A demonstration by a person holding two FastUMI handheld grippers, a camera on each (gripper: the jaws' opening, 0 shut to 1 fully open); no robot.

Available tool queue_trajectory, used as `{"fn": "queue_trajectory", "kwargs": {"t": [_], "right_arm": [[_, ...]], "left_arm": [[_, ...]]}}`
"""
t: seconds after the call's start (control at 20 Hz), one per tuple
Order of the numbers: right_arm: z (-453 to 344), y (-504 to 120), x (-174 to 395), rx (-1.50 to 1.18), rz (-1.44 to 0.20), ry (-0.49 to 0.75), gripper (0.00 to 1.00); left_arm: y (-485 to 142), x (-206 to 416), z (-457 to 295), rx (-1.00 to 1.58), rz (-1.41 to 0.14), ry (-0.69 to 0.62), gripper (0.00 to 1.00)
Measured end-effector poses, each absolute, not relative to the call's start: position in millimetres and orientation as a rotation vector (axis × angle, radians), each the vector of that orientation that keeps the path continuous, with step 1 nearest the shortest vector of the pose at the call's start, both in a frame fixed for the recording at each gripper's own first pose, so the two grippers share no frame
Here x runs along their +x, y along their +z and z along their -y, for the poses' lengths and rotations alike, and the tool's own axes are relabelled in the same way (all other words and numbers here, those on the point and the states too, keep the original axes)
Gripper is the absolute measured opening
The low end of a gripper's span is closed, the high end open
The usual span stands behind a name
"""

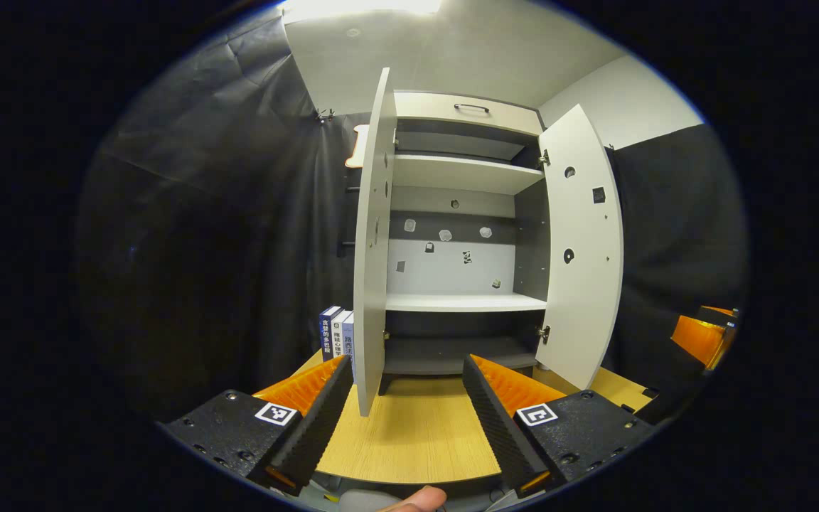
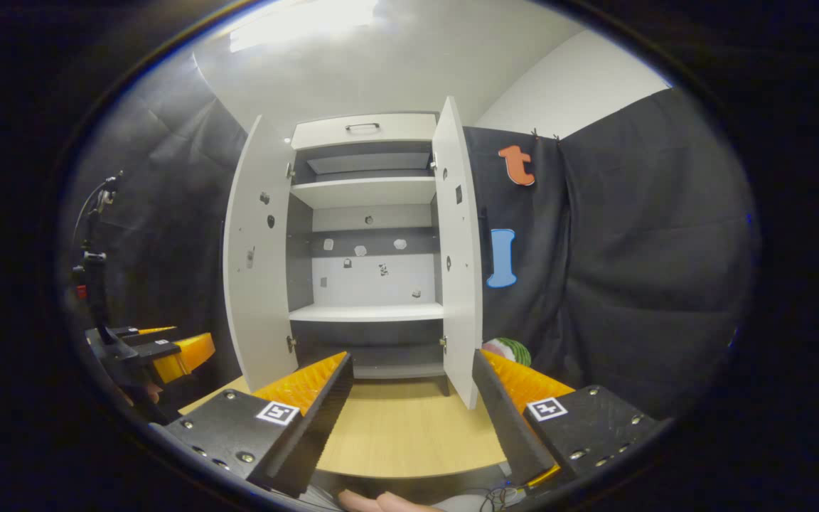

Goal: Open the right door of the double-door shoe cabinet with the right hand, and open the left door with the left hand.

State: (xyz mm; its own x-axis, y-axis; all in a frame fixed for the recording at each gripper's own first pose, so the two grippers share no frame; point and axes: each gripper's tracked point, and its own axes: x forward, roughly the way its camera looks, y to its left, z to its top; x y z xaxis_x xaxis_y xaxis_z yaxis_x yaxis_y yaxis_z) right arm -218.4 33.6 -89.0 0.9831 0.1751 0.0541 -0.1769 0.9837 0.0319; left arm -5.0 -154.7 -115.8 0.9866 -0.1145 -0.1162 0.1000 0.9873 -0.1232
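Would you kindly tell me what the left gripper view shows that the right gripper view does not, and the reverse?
Left gripper view: upright books beside the cabinet, past the left door.

Right gripper view: a round striped object behind the right door, and a stand at far left.

Both: the shoe cabinet with both doors swung open, its shelves bare, on a wooden tabletop.

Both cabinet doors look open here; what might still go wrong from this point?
1. The left door stands edge-on just ahead of the open left gripper; a forward nudge might knock it.
2. The right door juts out close to the open right gripper, so pulling back sideways may clip it.
3. Books stand behind the left door; swinging it wider may hit them.
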Motion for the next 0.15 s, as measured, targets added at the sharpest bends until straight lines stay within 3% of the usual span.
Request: {"fn": "queue_trajectory", "kwargs": {"t": [0.15], "right_arm": [[-26.8,-87.4,-220.5,0.016,0.057,0.165,1.0]], "left_arm": [[-108.0,-7.0,154.4,-0.104,-0.105,-0.118,0.96]]}}
